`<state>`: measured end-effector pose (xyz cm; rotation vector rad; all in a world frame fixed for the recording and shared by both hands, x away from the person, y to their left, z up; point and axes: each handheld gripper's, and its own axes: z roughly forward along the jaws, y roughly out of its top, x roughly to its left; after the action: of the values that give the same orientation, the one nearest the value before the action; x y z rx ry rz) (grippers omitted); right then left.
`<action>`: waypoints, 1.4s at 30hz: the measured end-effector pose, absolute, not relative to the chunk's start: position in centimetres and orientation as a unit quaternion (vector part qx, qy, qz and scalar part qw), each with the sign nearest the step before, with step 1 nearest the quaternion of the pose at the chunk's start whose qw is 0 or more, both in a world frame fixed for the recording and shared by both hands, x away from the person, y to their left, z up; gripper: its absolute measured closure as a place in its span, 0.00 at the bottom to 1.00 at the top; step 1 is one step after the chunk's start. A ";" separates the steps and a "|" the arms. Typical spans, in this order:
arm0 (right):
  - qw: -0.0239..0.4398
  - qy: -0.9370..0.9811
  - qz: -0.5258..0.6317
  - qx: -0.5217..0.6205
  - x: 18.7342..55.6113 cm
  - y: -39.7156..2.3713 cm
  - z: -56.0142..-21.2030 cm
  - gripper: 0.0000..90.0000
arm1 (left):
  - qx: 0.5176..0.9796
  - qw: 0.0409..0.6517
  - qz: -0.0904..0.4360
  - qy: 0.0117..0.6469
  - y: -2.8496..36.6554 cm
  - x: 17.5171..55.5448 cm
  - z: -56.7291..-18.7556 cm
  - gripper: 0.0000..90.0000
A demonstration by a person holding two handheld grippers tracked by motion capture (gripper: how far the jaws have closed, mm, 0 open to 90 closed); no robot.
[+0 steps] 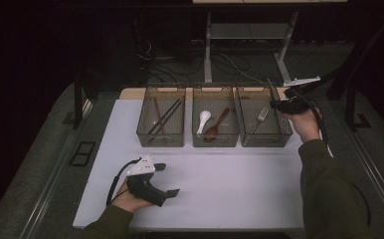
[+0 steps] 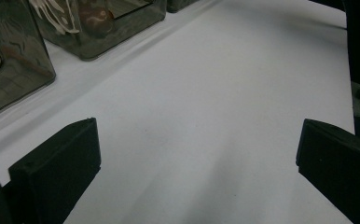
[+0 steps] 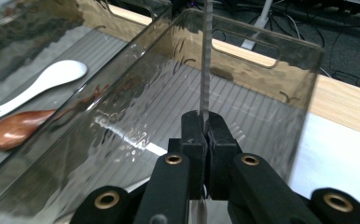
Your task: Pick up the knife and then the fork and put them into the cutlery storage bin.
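Observation:
My right gripper [image 1: 278,104] is shut on a table knife [image 1: 270,89] and holds it over the right clear bin [image 1: 265,140]. In the right gripper view the serrated blade [image 3: 206,65] rises straight up from between the closed jaws of this gripper [image 3: 205,123], above the bin's ribbed floor [image 3: 262,116]. A fork [image 1: 261,117] lies in that bin. My left gripper [image 1: 166,179] rests low on the white table top near the front left, jaws wide apart. Nothing but bare table lies between the jaws of the left gripper [image 2: 197,135].
The middle bin [image 1: 215,142] holds a white spoon [image 1: 203,121] and a wooden spoon [image 1: 216,125]. The left bin [image 1: 161,142] holds dark chopsticks [image 1: 164,117]. All three bins stand in a row at the back of the white table top [image 1: 230,184].

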<state>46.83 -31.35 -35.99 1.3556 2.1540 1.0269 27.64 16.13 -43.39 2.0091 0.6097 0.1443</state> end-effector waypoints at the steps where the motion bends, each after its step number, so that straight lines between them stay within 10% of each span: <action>1: 0.193 0.770 0.367 0.485 47.2 -31.1 -36.3 0.97 | 0.830 0.495 0.059 0.251 16.1 27.7 -43.4 0.00; 17: 0.177 0.752 0.401 0.492 46.2 -30.4 -37.0 0.42 | 0.830 0.494 0.068 0.252 16.2 27.7 -43.3 0.00; 42: 0.204 0.738 0.471 0.439 34.5 -30.2 -37.5 0.13 | 0.834 0.482 0.075 0.257 16.3 27.6 -43.4 0.00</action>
<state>34.46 -30.22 -37.48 1.2234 2.0578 1.3134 27.64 16.29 -43.36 2.0326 0.6270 0.1824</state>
